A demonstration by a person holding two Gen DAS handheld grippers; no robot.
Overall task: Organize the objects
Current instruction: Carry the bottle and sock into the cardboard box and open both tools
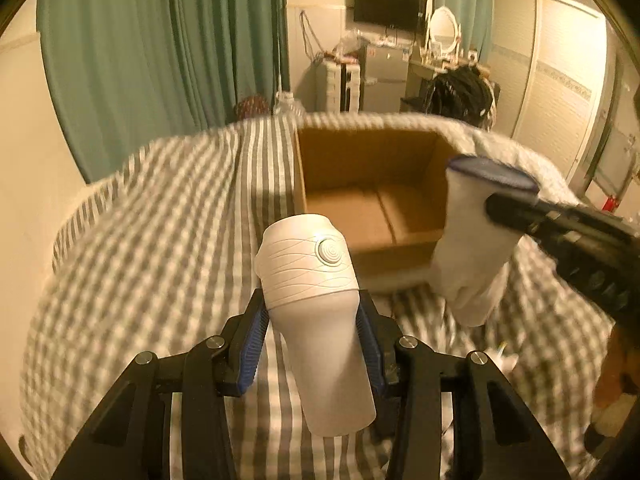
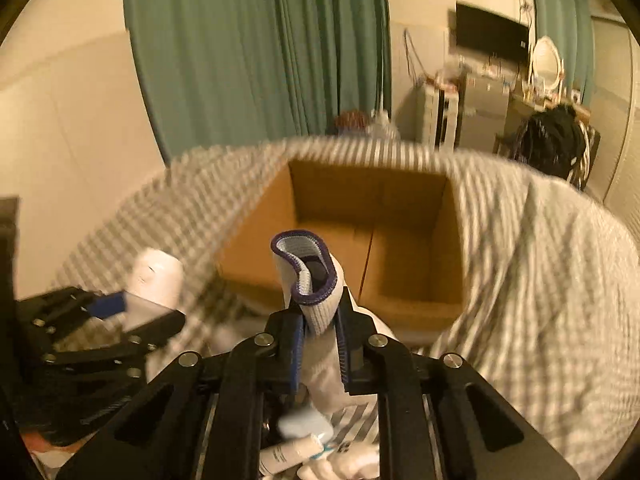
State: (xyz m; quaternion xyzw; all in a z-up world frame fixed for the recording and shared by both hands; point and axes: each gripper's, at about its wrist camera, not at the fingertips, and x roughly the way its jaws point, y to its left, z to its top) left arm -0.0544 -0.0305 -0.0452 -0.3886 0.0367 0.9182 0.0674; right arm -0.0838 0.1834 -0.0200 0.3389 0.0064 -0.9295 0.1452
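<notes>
My left gripper (image 1: pixel 314 316) is shut on a white ribbed bottle (image 1: pixel 316 292) with a round button, held above the striped bedding. My right gripper (image 2: pixel 320 332) is shut on a white sock (image 2: pixel 310 280) with a purple cuff, its cuff standing up between the blue pads. From the left wrist view the sock (image 1: pixel 476 236) hangs at the right, pinched by the right gripper (image 1: pixel 496 206). An open cardboard box (image 1: pixel 372 196) sits on the bed ahead of both grippers, and it looks bare inside. The box (image 2: pixel 380 240) lies just beyond the sock. The left gripper with the bottle (image 2: pixel 156 276) shows at the left.
Grey-and-white striped bedding (image 1: pixel 168 216) covers the bed. Small white tubes (image 2: pixel 296 452) lie under my right gripper. Green curtains (image 1: pixel 160 48), a wall television (image 1: pixel 386 6), a small fridge (image 1: pixel 380 76) and a person's dark hair (image 1: pixel 464 88) are beyond the bed.
</notes>
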